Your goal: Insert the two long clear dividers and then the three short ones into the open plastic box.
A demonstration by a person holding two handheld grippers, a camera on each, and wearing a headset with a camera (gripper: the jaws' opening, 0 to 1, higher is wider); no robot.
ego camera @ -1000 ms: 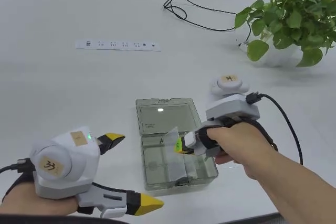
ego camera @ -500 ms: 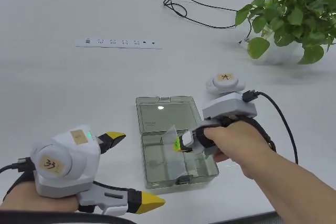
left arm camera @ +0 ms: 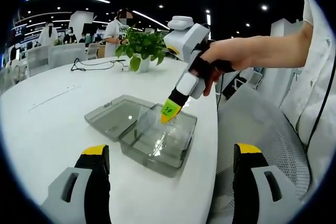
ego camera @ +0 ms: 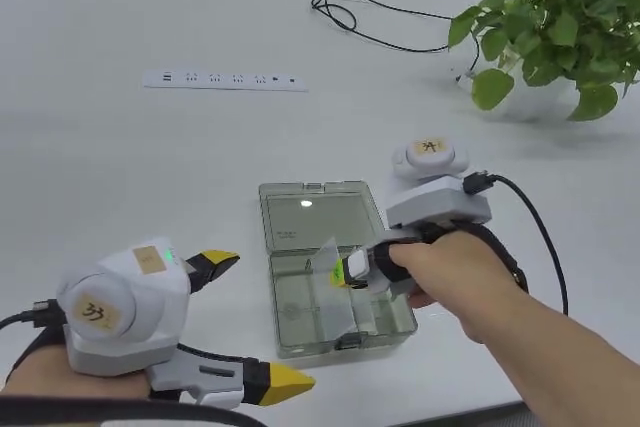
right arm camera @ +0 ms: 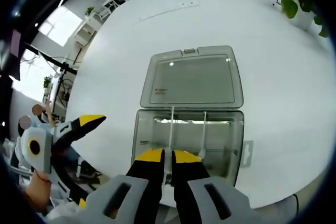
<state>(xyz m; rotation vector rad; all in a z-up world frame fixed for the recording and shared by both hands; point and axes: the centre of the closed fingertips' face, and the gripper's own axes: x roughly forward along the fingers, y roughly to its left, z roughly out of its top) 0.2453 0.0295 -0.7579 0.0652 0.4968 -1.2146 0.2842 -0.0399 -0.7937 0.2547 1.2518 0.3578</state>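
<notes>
The open smoky-clear plastic box (ego camera: 345, 345) lies mid-table with its lid flat behind it. My right gripper (ego camera: 345, 273) hovers over the box's base, shut on a long clear divider (ego camera: 327, 259) that slants down into the box. In the right gripper view the jaws (right arm camera: 168, 156) pinch this divider (right arm camera: 171, 124) edge-on, and a second long divider (right arm camera: 203, 129) stands in the box (right arm camera: 137, 129) parallel to it. My left gripper (ego camera: 255, 322) waits open and empty at the near left. The left gripper view looks between its jaws (left arm camera: 171, 149) at the box (left arm camera: 157, 161) and the right gripper (left arm camera: 168, 113).
A small clear piece (right arm camera: 247, 153) lies on the table by the box's right wall. A white round puck (ego camera: 430, 157) sits behind the right hand. Farther back are a power strip (ego camera: 222, 81), a black cable (ego camera: 370, 22) and a potted plant (ego camera: 560, 27). The table's near edge is close.
The right gripper has shifted only slightly over the box, still holding the divider. The left gripper has stayed where it was.
</notes>
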